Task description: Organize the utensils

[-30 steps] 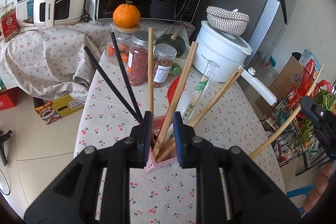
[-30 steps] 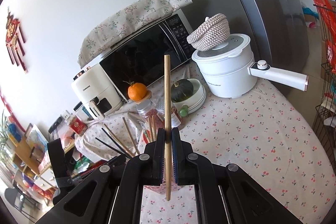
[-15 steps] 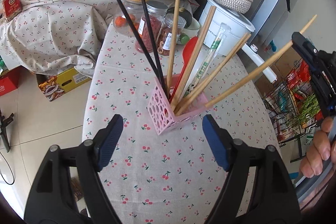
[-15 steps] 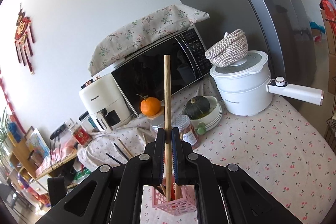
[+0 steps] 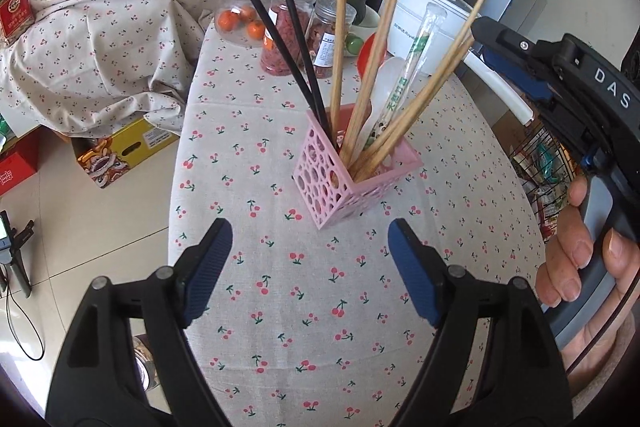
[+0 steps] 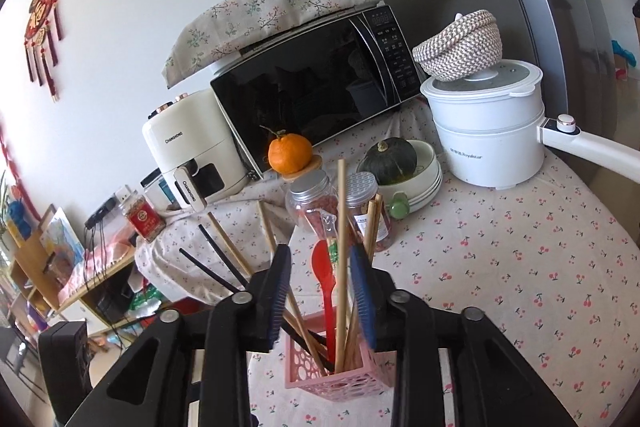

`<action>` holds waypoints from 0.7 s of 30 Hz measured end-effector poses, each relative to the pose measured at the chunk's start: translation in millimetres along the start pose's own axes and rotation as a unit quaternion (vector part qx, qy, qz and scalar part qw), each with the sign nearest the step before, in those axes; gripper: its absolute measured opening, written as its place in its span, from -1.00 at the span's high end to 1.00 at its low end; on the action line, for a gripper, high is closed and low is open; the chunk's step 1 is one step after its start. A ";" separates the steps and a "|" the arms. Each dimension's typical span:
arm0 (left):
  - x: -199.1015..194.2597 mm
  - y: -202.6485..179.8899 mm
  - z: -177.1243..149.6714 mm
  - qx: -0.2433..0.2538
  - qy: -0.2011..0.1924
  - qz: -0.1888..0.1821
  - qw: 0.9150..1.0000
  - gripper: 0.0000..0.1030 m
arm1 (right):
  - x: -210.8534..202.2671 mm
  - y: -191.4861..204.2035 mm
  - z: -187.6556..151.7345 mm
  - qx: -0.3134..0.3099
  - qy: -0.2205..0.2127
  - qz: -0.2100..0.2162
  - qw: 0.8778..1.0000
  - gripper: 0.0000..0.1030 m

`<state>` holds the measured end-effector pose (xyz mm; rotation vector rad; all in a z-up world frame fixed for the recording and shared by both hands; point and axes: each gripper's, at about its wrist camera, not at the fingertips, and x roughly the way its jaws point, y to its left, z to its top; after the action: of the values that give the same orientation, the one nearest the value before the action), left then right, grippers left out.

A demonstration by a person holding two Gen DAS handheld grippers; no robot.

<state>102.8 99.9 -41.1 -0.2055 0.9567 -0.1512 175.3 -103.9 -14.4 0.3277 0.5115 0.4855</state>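
My left gripper (image 5: 310, 255) is wide with nothing in it, near the pink holder (image 5: 352, 179) on the bench (image 5: 280, 307). My right gripper (image 6: 322, 291) is opening around a wooden chopstick (image 6: 341, 247) standing in the holder, pads off it.

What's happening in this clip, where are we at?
A person with a gripper in each hand is loading chopsticks into the pink holder on the table. The right gripper is opening around a wooden chopstick that already stands in the holder; its fingers no longer press it. The left gripper is open and empty, short of the holder.
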 end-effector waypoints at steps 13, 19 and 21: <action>-13.4 -21.6 -5.5 0.012 -0.026 0.031 0.999 -0.81 | -56.4 -20.7 9.2 -0.048 0.006 -0.077 0.996 -0.92; -23.8 -31.1 -6.9 0.000 -0.049 0.054 0.997 -0.98 | -87.2 -21.3 -7.4 -0.143 0.017 -0.144 0.979 -1.00; -26.2 -34.6 -7.7 -0.001 -0.056 0.068 0.996 -0.98 | -94.2 -24.3 -12.4 -0.152 0.035 -0.153 0.976 -1.00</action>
<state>80.2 71.2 -16.3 -0.1486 0.8572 -0.0127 105.4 -170.8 1.7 -0.0629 0.5367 0.2707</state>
